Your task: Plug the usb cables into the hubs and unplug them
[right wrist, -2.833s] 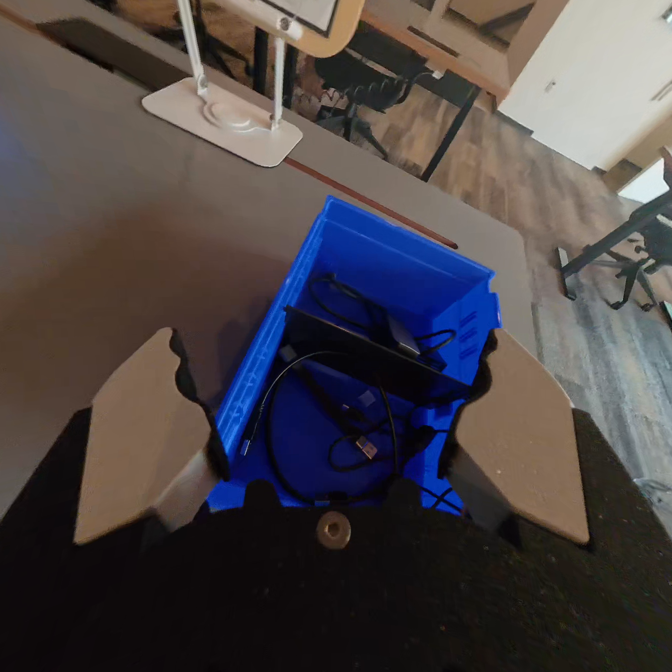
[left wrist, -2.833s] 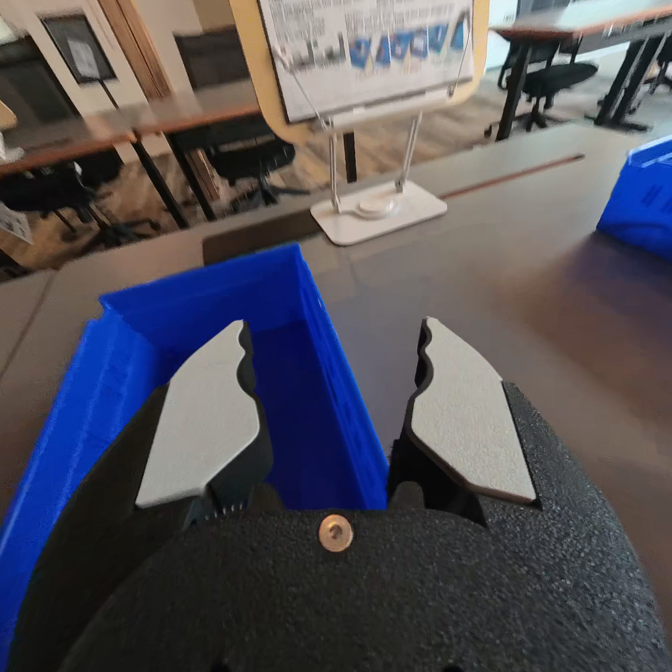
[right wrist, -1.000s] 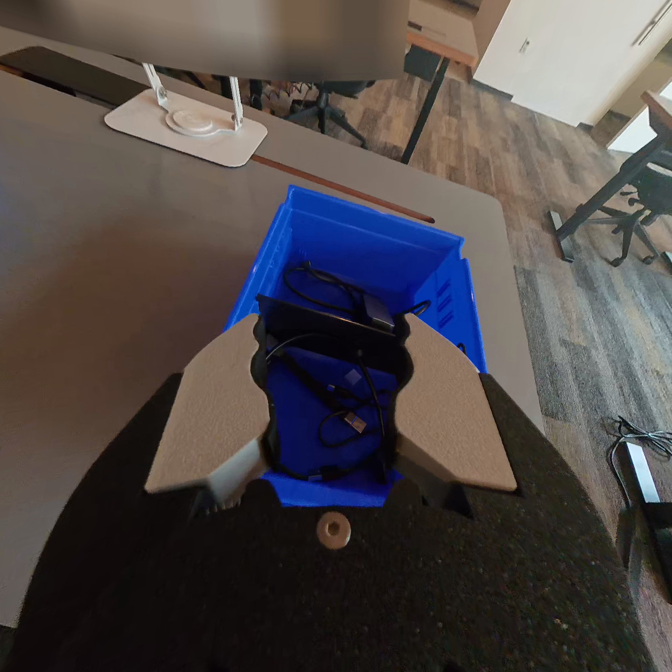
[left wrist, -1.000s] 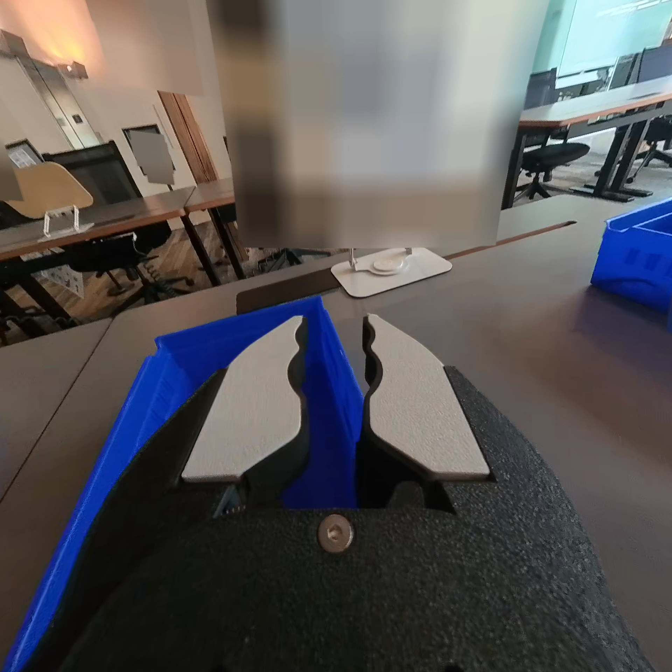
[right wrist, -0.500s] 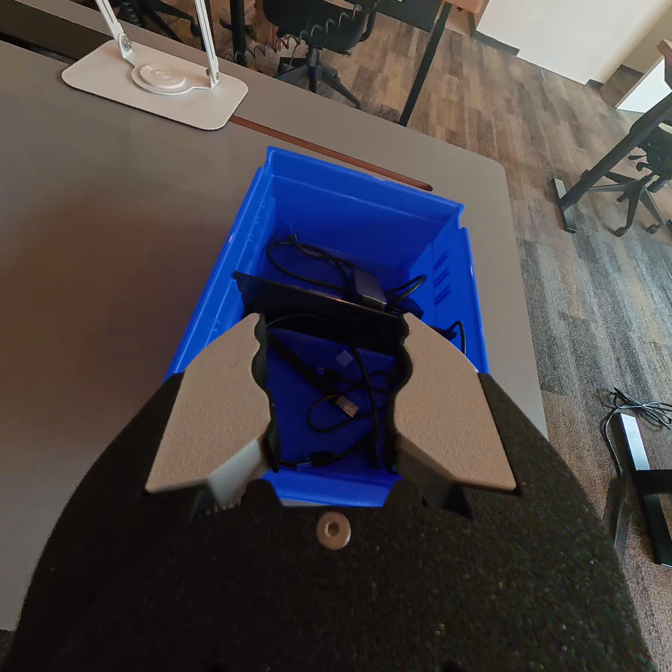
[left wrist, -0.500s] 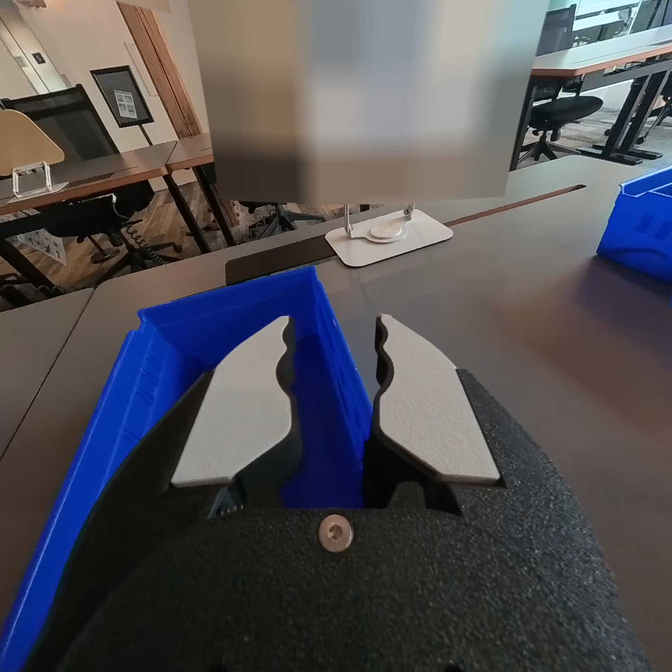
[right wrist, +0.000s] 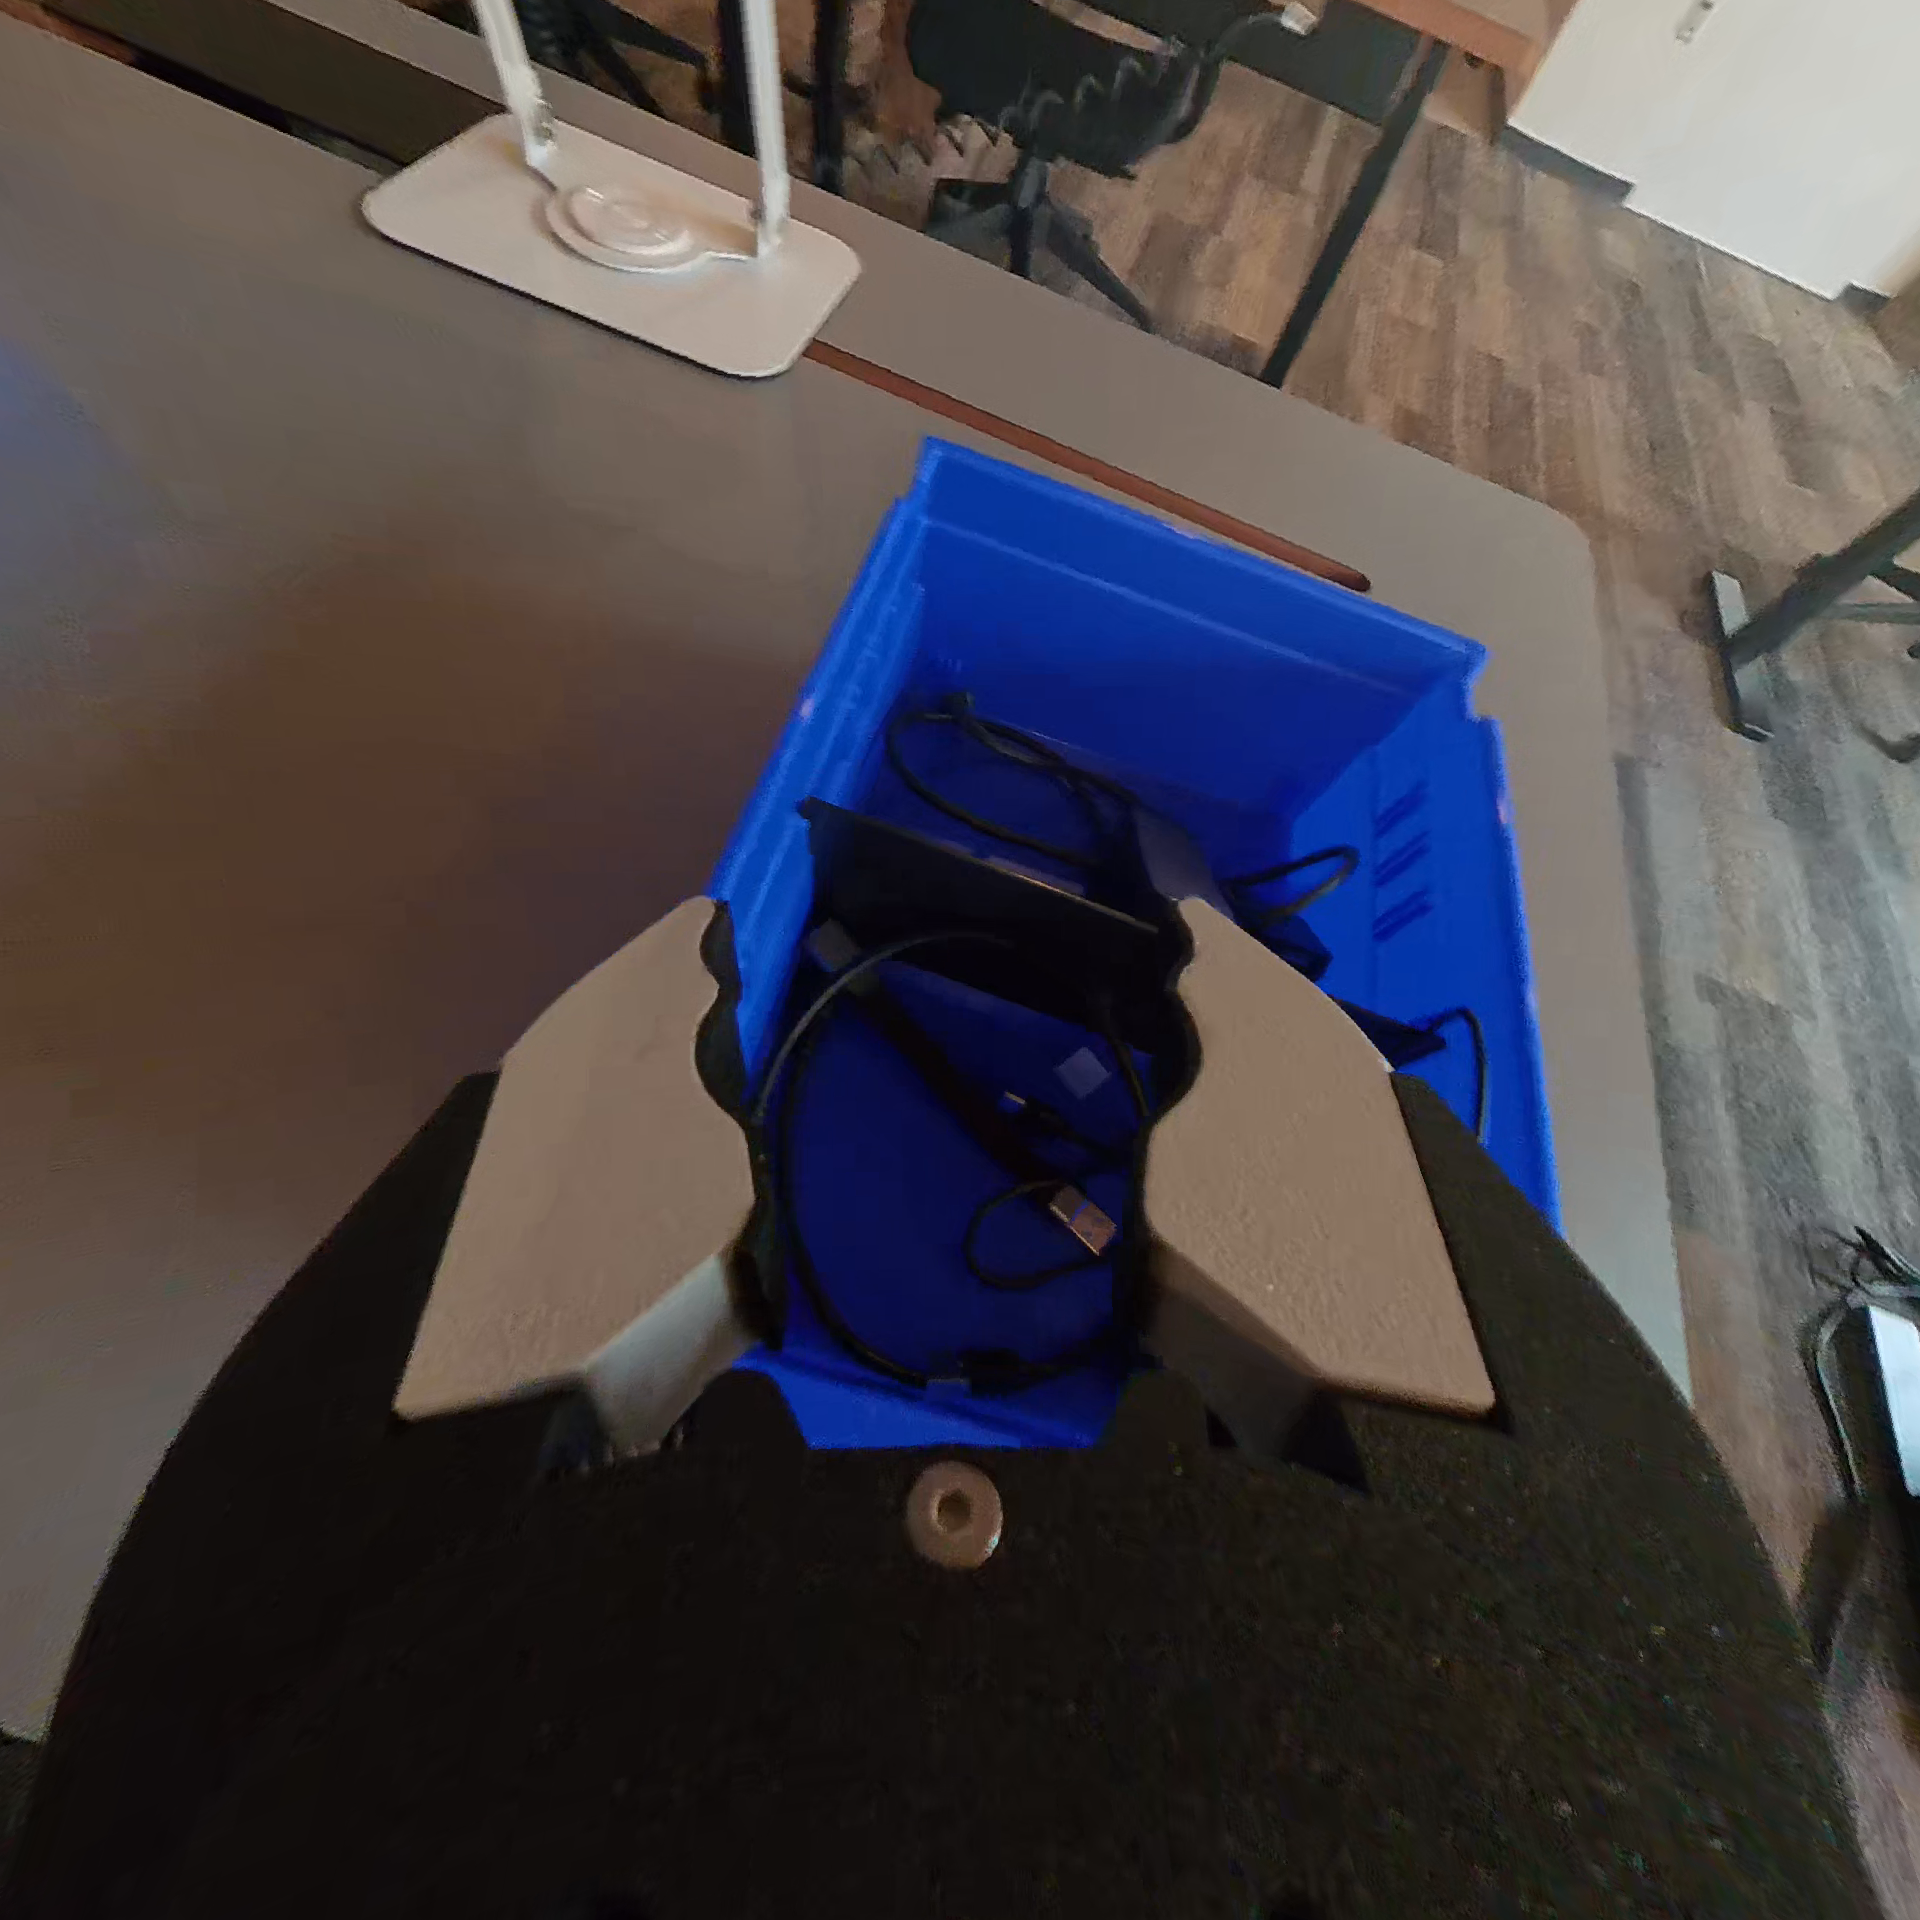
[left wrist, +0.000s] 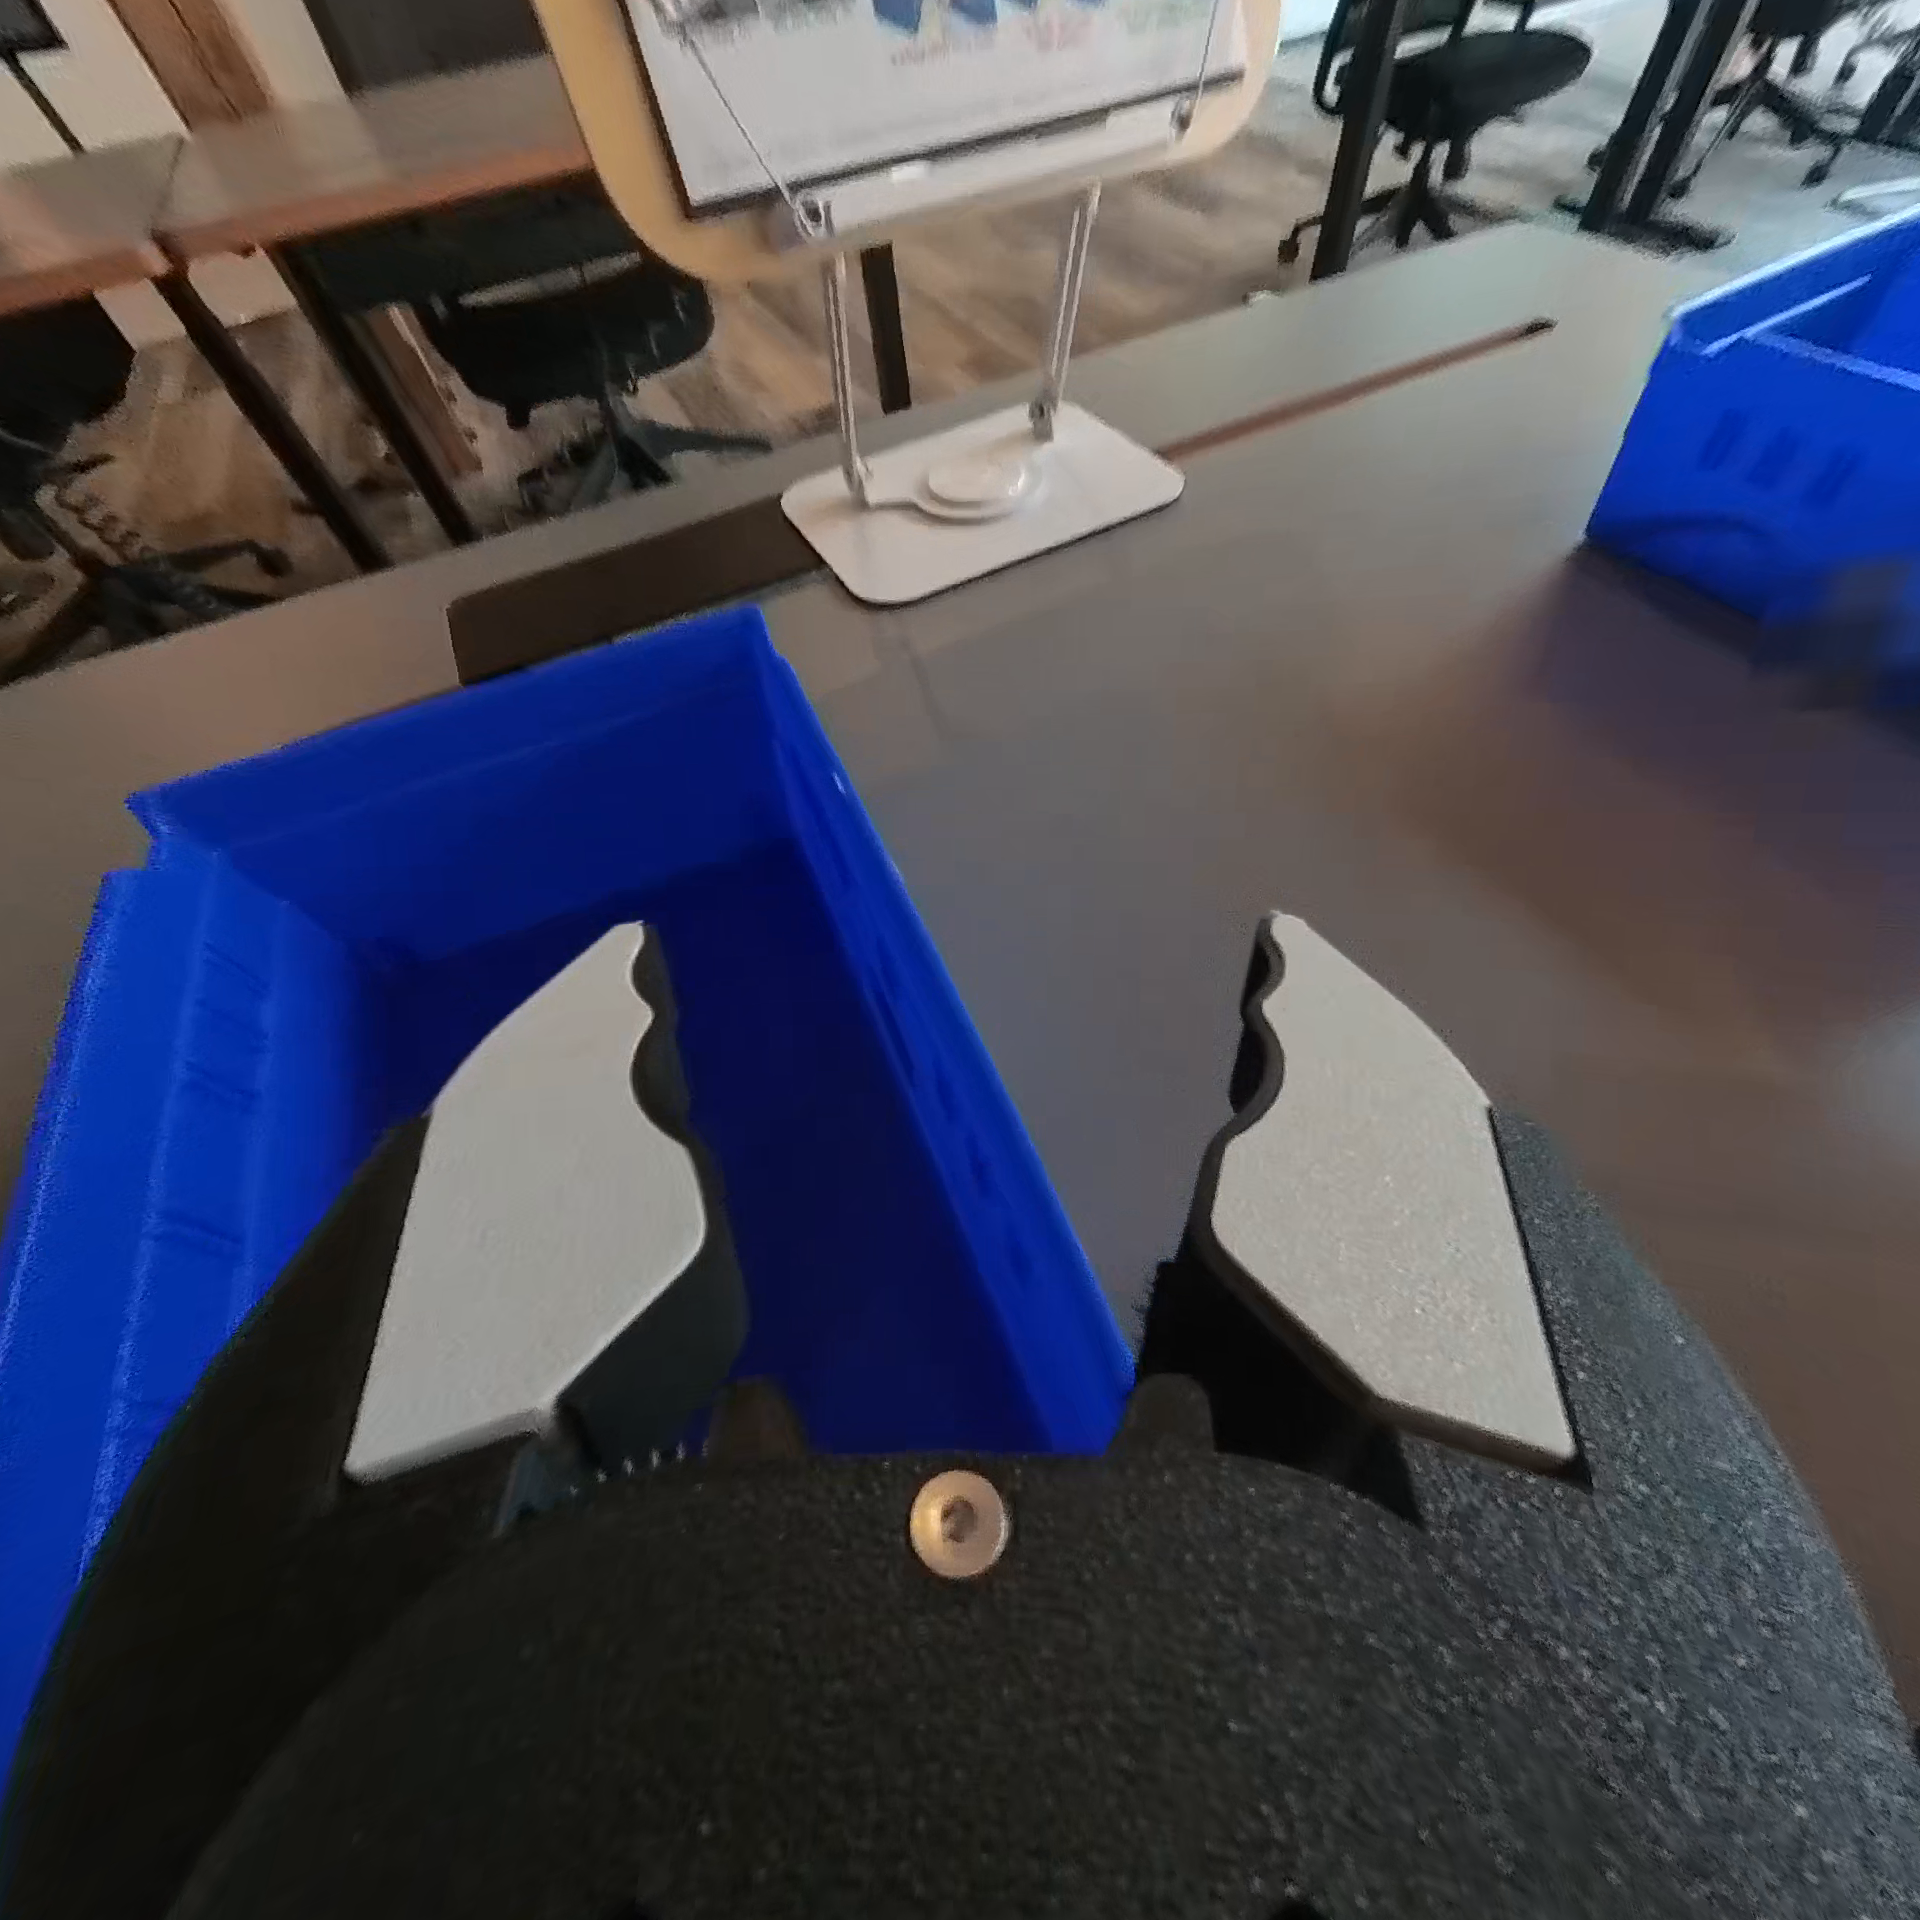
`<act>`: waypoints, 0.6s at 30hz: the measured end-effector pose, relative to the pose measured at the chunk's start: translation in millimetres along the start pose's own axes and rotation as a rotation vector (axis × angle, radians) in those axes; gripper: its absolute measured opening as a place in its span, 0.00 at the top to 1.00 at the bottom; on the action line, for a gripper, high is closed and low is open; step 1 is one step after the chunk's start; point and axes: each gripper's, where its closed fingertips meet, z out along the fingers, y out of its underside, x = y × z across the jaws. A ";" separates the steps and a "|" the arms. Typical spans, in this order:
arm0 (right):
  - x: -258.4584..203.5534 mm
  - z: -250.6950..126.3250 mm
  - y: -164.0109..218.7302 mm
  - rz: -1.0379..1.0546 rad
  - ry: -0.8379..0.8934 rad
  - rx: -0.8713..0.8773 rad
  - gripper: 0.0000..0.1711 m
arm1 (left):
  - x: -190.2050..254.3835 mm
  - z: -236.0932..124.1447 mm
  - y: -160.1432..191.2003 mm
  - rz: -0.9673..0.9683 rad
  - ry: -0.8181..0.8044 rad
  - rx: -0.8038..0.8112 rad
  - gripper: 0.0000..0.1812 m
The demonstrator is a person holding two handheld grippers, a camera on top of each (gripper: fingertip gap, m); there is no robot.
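We are holding the right gripper (right wrist: 951,940), fingers spread and empty, above the black coiled USB cable (right wrist: 1023,1179) lying inside the blue plastic bin (right wrist: 1164,634); the left gripper (left wrist: 951,971) is gaping too.

Right tongs (right wrist: 951,925) parted, empty, above blue bin (right wrist: 1122,623) at frame centre. Bin holds black USB cables (right wrist: 831,1049), black divider (right wrist: 977,894), grey hub (right wrist: 1169,857). White stand base (right wrist: 613,234) on surface (right wrist: 343,623), upper left.

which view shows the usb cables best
The right wrist view: it looks down into a blue bin where the black usb cables lie coiled. The left wrist view shows none of them, only that bin's outer wall far right.
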 end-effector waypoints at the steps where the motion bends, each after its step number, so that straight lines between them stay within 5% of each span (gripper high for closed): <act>1: -5.0 1.2 -2.3 -0.008 -0.019 0.010 0.55 | -0.9 2.8 3.5 0.006 -0.010 -0.020 0.40; 4: -15.7 5.3 -8.5 -0.024 -0.052 0.041 0.48 | -1.5 9.0 8.8 0.049 -0.040 -0.054 0.35; 10: -48.2 30.3 7.7 -0.040 -0.162 -0.070 0.38 | 13.6 29.9 36.1 0.093 0.038 -0.184 0.44; 18: -60.0 55.8 40.7 -0.102 -0.145 -0.261 0.57 | 14.3 61.2 78.1 0.095 0.039 -0.349 0.61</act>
